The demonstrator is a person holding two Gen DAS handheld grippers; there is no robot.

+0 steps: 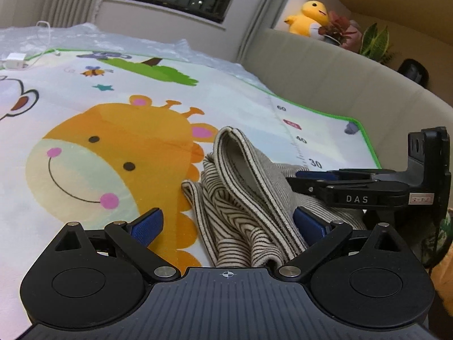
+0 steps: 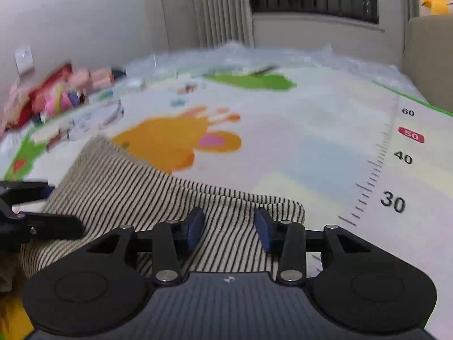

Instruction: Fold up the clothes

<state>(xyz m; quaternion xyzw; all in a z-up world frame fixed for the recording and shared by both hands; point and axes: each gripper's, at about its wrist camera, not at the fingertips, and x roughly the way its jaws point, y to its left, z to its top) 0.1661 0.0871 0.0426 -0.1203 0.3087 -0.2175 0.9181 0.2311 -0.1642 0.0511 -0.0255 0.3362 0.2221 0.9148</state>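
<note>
While the striped cloth (image 1: pixel 243 198) lies bunched on the mat (image 1: pixel 113 130), we see both grippers, left (image 1: pixel 229 221) and right (image 2: pixel 229 226), open and empty, the right one at 3 o'clock.

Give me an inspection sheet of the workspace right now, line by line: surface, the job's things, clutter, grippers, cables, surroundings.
Surface: play mat with a giraffe print and a printed number scale.
Job's things: striped garment, bunched up, one band standing in a loop.
Clutter: toys at the mat's far edge, blurred.
Grippers: left gripper open, garment between its fingers; right gripper open over the garment's edge.
Cables: white cable and adapter at the mat's far corner.
Surroundings: window, curtains, yellow plush duck, potted plants.
</note>
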